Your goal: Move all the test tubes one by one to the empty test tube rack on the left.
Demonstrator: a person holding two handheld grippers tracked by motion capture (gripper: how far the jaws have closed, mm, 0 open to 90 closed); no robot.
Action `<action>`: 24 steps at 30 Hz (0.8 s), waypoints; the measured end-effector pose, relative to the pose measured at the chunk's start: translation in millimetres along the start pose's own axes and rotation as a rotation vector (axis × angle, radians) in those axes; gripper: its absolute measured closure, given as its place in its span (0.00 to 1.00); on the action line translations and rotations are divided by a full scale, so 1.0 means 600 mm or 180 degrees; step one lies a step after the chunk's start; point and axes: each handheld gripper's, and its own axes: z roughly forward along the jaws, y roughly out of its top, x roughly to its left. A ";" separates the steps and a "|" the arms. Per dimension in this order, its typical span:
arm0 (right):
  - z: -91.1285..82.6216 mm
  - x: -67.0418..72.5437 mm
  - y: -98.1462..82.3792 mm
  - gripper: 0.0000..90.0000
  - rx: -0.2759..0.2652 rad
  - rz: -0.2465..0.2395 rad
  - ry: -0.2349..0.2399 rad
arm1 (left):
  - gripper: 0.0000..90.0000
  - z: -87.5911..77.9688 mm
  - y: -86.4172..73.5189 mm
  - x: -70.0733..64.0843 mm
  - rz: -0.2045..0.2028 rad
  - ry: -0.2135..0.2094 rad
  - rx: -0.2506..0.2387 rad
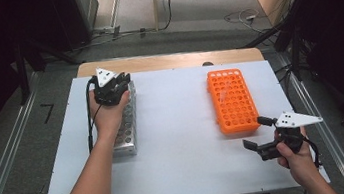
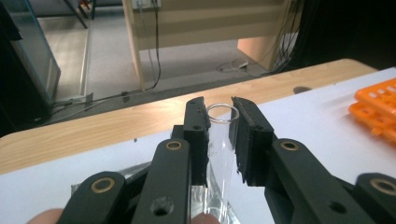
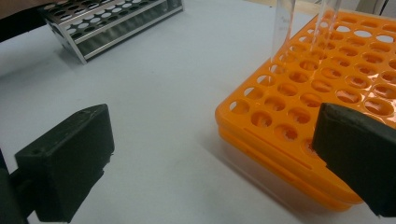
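- On the white worktop (image 1: 181,141), grey floor and cables behind.
- Metal rack (image 1: 127,128) left, orange rack (image 1: 233,101) right, well apart.
- Left hand-held gripper (image 2: 219,122) clamped on a glass tube (image 2: 220,140); right hand-held gripper (image 1: 255,132) jaws apart.

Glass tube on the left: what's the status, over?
Left gripper shut on the clear tube above the metal rack. Right gripper open, idle beside the orange rack. Nothing in the way.

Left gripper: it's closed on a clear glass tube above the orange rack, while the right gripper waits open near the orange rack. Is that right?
Not quite. The left gripper is closed on the clear tube above the metal rack, not the orange rack, as the high view shows. The right gripper does wait open near the orange rack.
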 end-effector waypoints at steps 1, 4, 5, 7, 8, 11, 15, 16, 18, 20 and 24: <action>0.000 0.000 0.000 0.00 -0.0003 0.0002 0.0001 | 0.85 0.001 -0.002 0.000 -0.0006 0.0017 0.0042; 0.000 0.000 0.000 0.00 -0.0003 -0.0004 0.0003 | 0.85 0.004 -0.005 0.001 -0.0042 0.0030 0.0126; 0.000 0.000 0.000 0.00 -0.0002 -0.0009 0.0004 | 0.84 0.004 -0.006 0.002 -0.0049 0.0024 0.0133; -0.001 0.001 0.000 0.00 0.0001 -0.0011 0.0004 | 0.84 0.005 -0.007 0.002 -0.0029 0.0046 0.0149; 0.000 0.001 0.000 0.00 0.0001 -0.0010 0.0003 | 0.84 0.006 -0.007 0.001 -0.0046 0.0056 0.0171; -0.001 0.001 0.001 0.00 0.0001 -0.0006 0.0008 | 0.83 0.008 -0.008 0.005 -0.0095 0.0056 0.0256; -0.001 0.001 0.001 0.00 0.0002 -0.0004 0.0006 | 0.82 0.008 -0.008 0.008 -0.0122 0.0017 0.0273; -0.001 0.001 0.001 0.00 0.0002 -0.0002 0.0004 | 0.81 0.008 -0.007 0.008 -0.0107 0.0022 0.0282; -0.001 0.001 0.001 0.00 0.0003 0.0000 0.0004 | 0.78 0.008 -0.006 0.006 -0.0070 -0.0005 0.0299; -0.001 0.001 0.001 0.00 -0.0002 -0.0001 0.0003 | 0.77 0.008 -0.006 0.006 -0.0062 -0.0016 0.0308; 0.001 0.001 0.001 0.00 -0.0002 -0.0004 0.0004 | 0.72 0.004 -0.004 0.007 -0.0113 -0.0043 0.0326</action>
